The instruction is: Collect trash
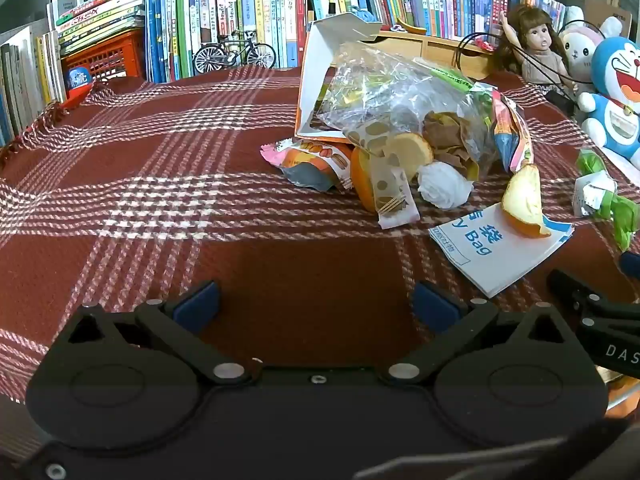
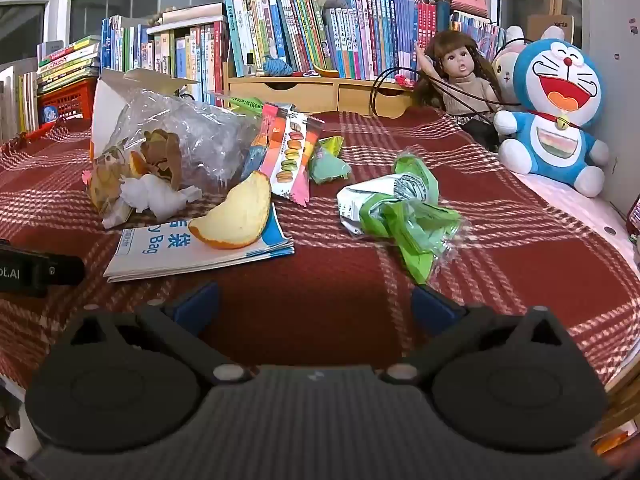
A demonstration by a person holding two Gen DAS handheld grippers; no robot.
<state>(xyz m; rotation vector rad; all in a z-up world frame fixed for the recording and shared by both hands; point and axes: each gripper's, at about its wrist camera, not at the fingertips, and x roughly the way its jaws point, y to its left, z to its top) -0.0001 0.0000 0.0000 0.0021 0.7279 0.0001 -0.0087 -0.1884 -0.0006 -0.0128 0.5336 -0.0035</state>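
Both claws, left claw (image 1: 316,306) and right claw (image 2: 316,306), gape wide and empty over the plaid counter (image 1: 160,184). The trash lies farther off: orange peel (image 2: 236,216) on a folded paper bag (image 2: 160,252), green wrapper (image 2: 404,216) to the right.

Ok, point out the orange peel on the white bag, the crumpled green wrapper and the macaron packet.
orange peel (image 2: 236,216), right wrist view, pale inner side
crumpled green wrapper (image 2: 404,216), right wrist view, its green middle
macaron packet (image 2: 290,152), right wrist view, printed front

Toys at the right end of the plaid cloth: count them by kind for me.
Dolls: 1, the long-haired doll
Plush toys: 2, the blue cat plush and the white bunny plush
Total: 3
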